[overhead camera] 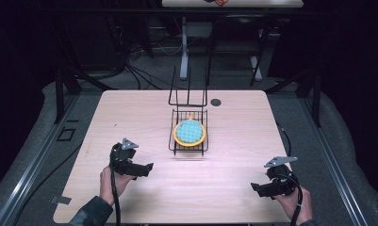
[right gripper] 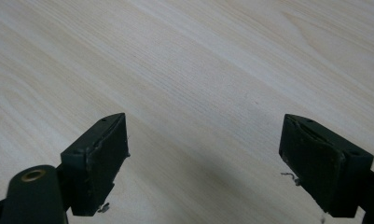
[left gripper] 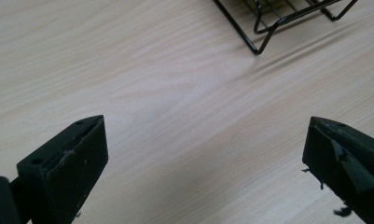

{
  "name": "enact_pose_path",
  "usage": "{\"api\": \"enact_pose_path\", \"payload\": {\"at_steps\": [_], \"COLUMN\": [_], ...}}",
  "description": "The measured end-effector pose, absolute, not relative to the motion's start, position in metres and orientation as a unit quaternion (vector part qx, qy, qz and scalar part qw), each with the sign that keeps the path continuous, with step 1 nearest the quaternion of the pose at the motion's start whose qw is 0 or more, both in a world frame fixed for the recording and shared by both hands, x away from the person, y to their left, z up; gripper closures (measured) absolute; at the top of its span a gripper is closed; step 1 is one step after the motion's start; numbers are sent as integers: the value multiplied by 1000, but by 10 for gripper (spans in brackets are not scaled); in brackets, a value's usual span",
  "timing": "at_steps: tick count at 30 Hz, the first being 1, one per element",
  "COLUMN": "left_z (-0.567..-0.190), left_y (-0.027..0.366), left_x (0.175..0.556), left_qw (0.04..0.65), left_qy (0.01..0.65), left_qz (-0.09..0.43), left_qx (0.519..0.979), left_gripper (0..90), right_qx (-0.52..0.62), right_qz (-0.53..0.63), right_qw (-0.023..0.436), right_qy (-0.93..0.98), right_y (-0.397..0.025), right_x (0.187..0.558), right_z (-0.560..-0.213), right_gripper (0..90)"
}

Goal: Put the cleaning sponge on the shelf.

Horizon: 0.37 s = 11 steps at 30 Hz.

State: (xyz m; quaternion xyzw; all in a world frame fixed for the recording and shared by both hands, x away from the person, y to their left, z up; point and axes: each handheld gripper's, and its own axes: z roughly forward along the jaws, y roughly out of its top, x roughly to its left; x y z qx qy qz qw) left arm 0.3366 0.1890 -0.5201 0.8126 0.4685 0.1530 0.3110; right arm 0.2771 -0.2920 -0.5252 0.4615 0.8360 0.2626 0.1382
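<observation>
We hold our left tool [overhead camera: 146, 168] and our right tool [overhead camera: 255, 188] low over the near part of the counter [overhead camera: 130, 113], one at each side, and both stand with their jaws spread wide and nothing between them; the two gripper views show bare wood grain between the black pads. The thing nearest our reach is the plate [overhead camera: 190, 133], a round one with a yellow-orange rim and a blue-green checked face, and it lies flat in the black wire rack [overhead camera: 175, 146] at the middle of the counter. Judging from how things lie, the work with the plate is either done or not yet begun: it rests settled in the rack, neither tool touches it, and both are well apart from it. If lifting it out is what remains, everything is left to do, namely the reach, the grip on the rim and the carry. The left gripper view catches a corner of the wire rack [left gripper: 264, 28] ahead, so that tool points roughly toward it. In the way stand the rack's own wires and its tall upright back prongs [overhead camera: 188, 89] behind the plate; a small dark round spot [overhead camera: 216, 102] sits on the counter beside them. The near wood is open.
</observation>
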Motion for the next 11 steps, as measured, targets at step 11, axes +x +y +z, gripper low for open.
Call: {"api": "enact_pose_path", "payload": {"at_steps": [11], "left_z": [-527], "left_y": [201], "left_x": [341], "left_qw": [316], "left_qy": [486], "left_qz": [144], "left_qx": [802], "left_gripper": [0], "right_qx": [458], "right_qz": [264], "right_qw": [139], "right_qy": [838], "right_y": [-290], "right_x": [280], "right_z": [-526], "right_gripper": [149]}}
